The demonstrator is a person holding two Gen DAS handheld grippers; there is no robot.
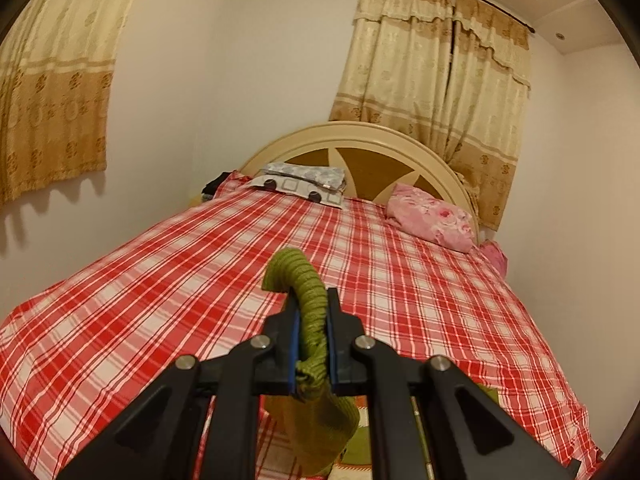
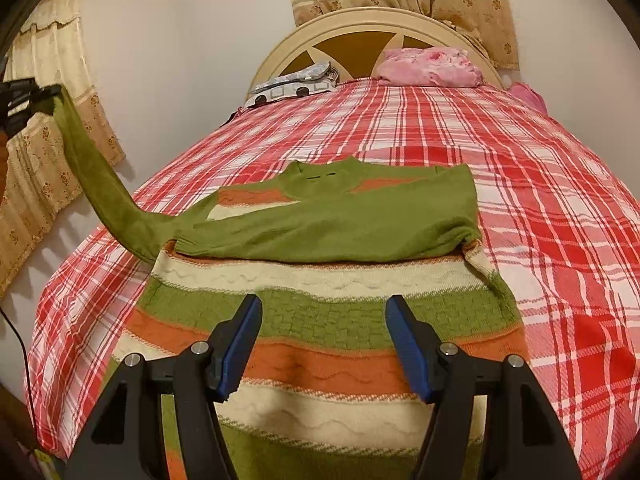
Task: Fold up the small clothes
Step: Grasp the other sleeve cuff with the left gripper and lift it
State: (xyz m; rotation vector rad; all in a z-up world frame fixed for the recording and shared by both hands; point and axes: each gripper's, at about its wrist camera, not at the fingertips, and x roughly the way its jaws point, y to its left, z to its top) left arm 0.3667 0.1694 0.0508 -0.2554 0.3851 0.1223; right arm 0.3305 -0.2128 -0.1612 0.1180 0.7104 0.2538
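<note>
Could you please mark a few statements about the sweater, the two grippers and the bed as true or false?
1. The left gripper is shut on the green sleeve. True.
2. The right gripper grips the sweater hem. False: its fingers are open, holding nothing.
3. The other sleeve is folded across the chest. True.
4. The bedsheet is plain blue. False: it is red and white plaid.
5. A pink pillow lies by the headboard. True.

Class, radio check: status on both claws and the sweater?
Left claw shut on green sleeve, lifted. Right claw open above striped sweater. Other sleeve already folded across. Nothing in the way.
</note>
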